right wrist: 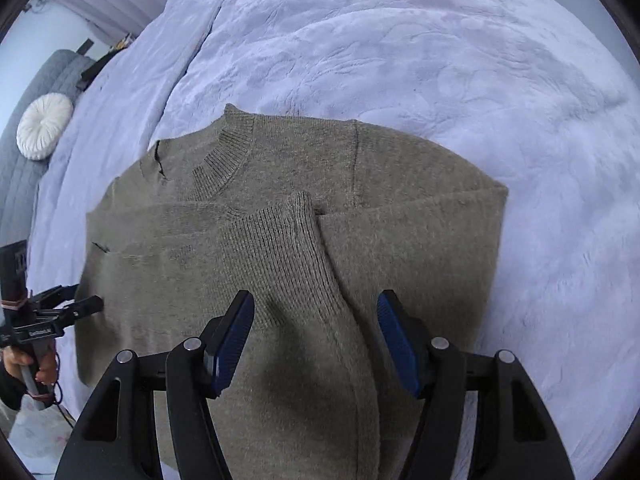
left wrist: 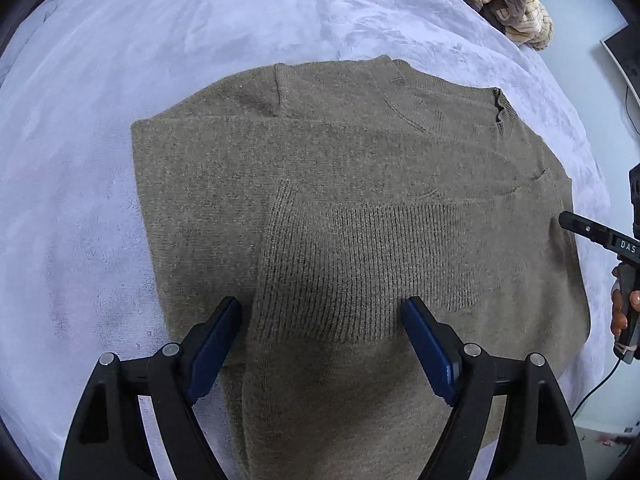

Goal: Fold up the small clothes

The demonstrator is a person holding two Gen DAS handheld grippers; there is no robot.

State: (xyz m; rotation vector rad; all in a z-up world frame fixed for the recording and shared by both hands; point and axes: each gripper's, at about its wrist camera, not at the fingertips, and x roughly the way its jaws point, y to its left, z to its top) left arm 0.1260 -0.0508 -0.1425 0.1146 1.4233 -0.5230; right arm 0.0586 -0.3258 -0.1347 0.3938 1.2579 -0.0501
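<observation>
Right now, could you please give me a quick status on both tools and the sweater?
Left tool open, empty. Right tool open, empty. Brown sweater flat on blanket, both sleeves folded in. Nothing in the way.

The left tool (left wrist: 322,314) points down at a brown knit sweater (left wrist: 340,208) spread flat on a pale lavender blanket (left wrist: 160,40). Its blue-padded fingers (left wrist: 218,344) stand wide apart and hold nothing; a ribbed sleeve cuff (left wrist: 340,264), folded across the body, lies between and just ahead of them. The ribbed collar (left wrist: 404,100) sits far ahead, toward the tool's right. At the far right, over the sweater's edge, the right tool (left wrist: 592,236) reaches in, held by a hand (left wrist: 622,308). Well ahead to the right, a bundle of striped cream clothing (left wrist: 500,0) rests on the blanket.
</observation>
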